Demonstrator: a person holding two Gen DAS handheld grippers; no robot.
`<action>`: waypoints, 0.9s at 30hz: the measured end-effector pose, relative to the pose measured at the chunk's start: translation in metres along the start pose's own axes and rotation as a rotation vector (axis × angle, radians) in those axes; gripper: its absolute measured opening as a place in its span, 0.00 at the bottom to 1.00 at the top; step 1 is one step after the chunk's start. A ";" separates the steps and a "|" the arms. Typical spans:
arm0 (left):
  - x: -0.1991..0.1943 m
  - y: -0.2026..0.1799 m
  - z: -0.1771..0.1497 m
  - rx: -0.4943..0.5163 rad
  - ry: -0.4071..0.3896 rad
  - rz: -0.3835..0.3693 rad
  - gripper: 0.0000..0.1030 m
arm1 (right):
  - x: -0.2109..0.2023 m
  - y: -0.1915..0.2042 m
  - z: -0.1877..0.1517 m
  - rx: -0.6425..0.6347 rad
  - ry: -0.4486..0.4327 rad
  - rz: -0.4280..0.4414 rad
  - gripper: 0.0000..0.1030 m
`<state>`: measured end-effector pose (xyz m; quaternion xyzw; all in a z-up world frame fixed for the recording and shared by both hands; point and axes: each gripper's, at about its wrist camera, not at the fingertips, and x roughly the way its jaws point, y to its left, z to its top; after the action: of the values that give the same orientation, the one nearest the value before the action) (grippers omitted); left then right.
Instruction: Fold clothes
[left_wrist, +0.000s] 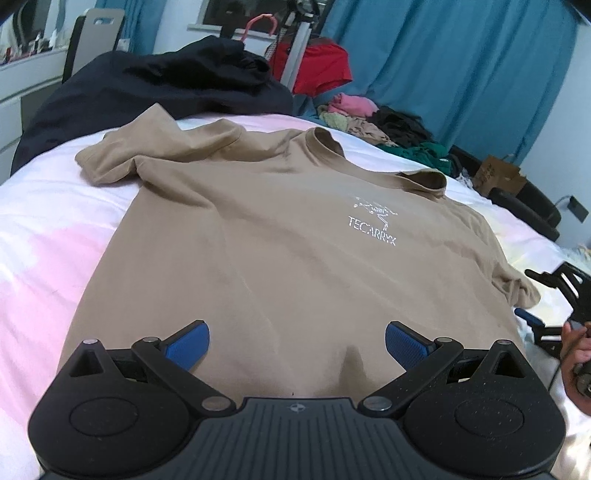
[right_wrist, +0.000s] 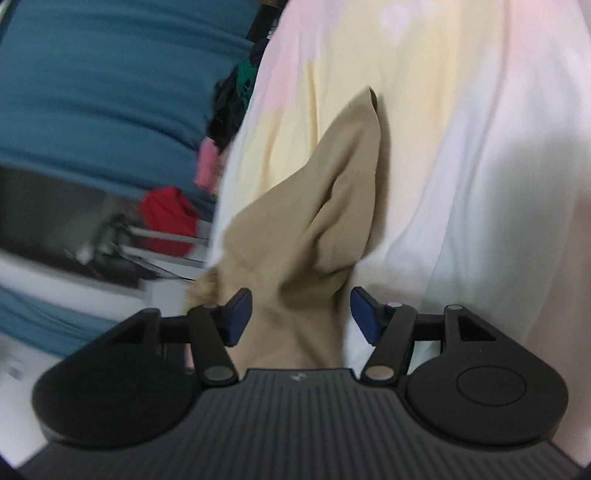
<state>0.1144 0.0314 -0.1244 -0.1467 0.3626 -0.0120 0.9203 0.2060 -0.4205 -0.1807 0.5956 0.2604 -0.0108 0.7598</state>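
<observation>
A tan T-shirt (left_wrist: 280, 236) with a white chest logo lies front up on the bed, collar at the far end and hem nearest me. My left gripper (left_wrist: 297, 347) stands open over the hem, its blue pads (left_wrist: 188, 347) wide apart and nothing gripped. In the right wrist view a bunched tan sleeve (right_wrist: 332, 206) of the T-shirt rises between the jaws of my right gripper (right_wrist: 301, 314); the jaws stand apart and the pads do not press the cloth. The right gripper (left_wrist: 546, 314) also shows at the right edge of the left wrist view, held by a hand (left_wrist: 576, 350).
The bed sheet (left_wrist: 48, 229) is white with pink patches. A dark garment pile (left_wrist: 155, 88) lies at the far end, a red garment (left_wrist: 321, 66) beyond it. Mixed clothes (left_wrist: 373, 125) are heaped at the far right. Blue curtains (left_wrist: 461, 66) hang behind. A cardboard box (left_wrist: 498, 177) stands beside the bed.
</observation>
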 end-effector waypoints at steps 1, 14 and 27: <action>-0.001 0.001 0.001 -0.008 -0.002 -0.004 0.99 | 0.003 -0.001 -0.004 0.011 0.011 0.003 0.64; 0.001 0.003 0.001 -0.015 0.001 0.014 0.99 | 0.030 0.014 -0.002 0.020 -0.097 0.088 0.73; -0.003 0.002 0.002 -0.015 -0.007 0.004 0.99 | -0.090 0.010 0.025 -0.071 -0.398 -0.012 0.72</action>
<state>0.1138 0.0344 -0.1213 -0.1528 0.3600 -0.0069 0.9203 0.1409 -0.4669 -0.1313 0.5530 0.1088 -0.1237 0.8168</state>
